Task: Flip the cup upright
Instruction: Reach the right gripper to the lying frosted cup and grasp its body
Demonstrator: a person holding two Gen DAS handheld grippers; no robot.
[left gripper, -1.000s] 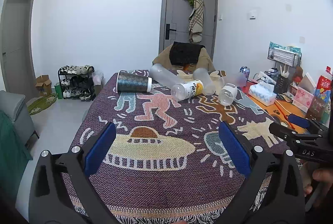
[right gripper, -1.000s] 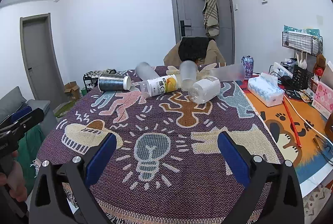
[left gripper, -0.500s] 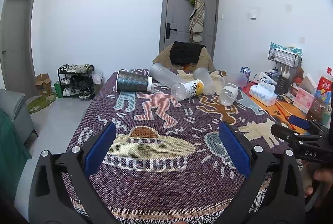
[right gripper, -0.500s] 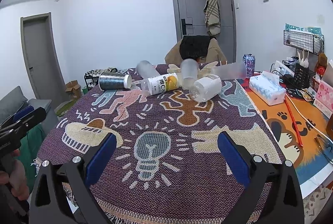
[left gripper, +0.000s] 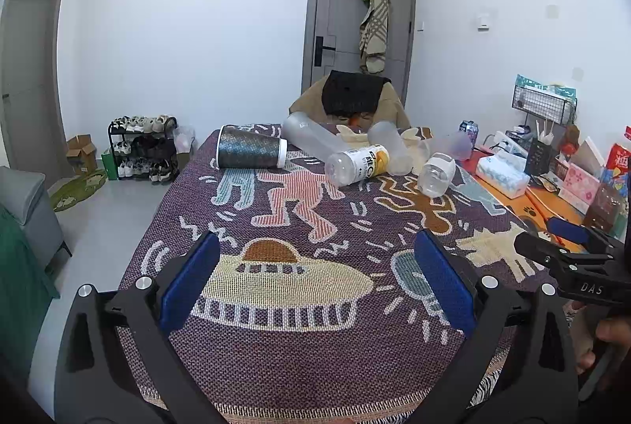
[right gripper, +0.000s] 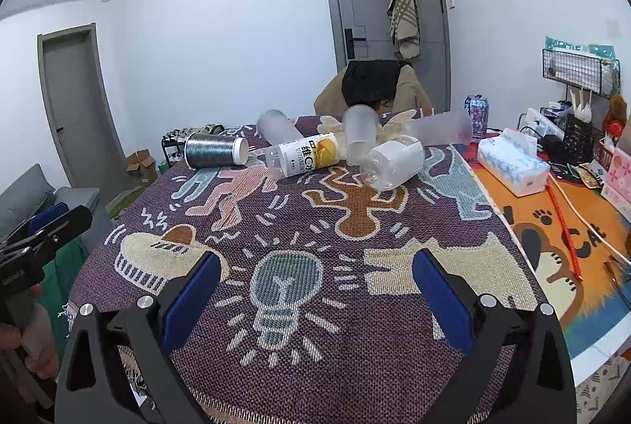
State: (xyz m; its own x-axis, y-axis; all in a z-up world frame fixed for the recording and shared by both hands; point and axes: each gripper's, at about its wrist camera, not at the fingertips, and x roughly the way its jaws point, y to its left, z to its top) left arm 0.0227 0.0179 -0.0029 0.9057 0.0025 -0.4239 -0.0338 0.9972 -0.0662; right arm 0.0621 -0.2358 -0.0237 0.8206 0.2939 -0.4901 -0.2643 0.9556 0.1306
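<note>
Held the left tongs [left gripper: 317, 240] and right tongs [right gripper: 315, 258] low over the near end of the worktop [right gripper: 355, 305], both spread wide with nothing between the pads. Probably parked back there to get the whole pile in view before picking.

Spotted the glittery dark cup [right gripper: 215, 150] lying on its side at the far left, white-rimmed end towards the bottles, a bit apart from the rest. Also saw frosted cups [right gripper: 278, 126] tipped over in a heap with a vitamin bottle [right gripper: 303, 159] and a white-labelled bottle [right gripper: 394, 163].

Couldn't tell which cup was the target. Guessed the loner as easiest, with no neighbours to knock. Nothing flipped yet.
</note>
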